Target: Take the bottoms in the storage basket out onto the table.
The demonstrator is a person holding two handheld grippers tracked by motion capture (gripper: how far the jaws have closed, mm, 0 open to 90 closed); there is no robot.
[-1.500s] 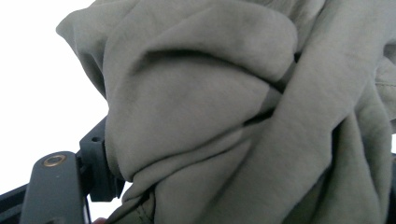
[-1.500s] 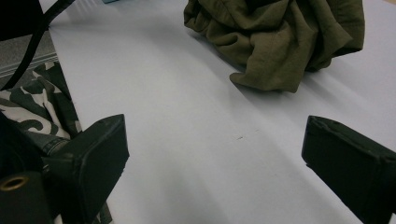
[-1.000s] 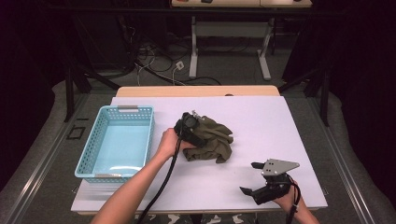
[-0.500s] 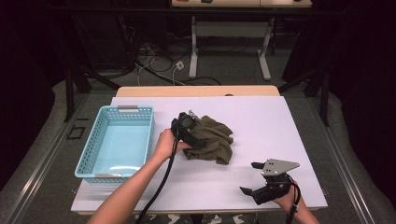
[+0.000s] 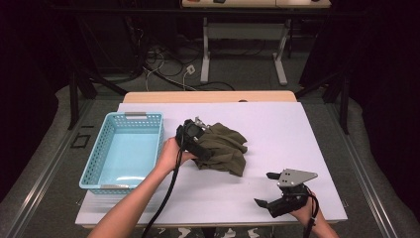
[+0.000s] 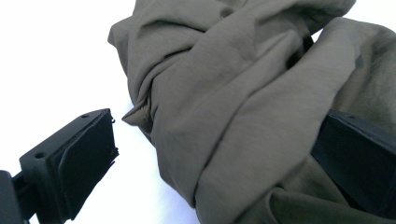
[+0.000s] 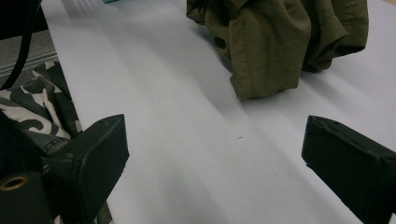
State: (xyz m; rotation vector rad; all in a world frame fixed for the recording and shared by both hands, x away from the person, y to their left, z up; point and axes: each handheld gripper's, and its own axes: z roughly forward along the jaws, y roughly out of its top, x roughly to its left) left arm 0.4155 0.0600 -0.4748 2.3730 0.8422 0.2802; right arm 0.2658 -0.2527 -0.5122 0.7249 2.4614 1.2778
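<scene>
Olive-green crumpled garment [image 5: 223,148] near table [image 5: 297,129] centre, just right of empty blue basket [image 5: 124,148]. Left tool [image 6: 219,149] at garment's left edge, jaws wide apart astride a thick fold, not yet closed on it. Right tool [image 5: 277,196] at near right of table, well apart from garment, jaws wide, nothing held. Step in hand, by judgement: acquiring the grasp. Next move: close left jaws on fold, then lift; destination probably basket, unconfirmed.
</scene>
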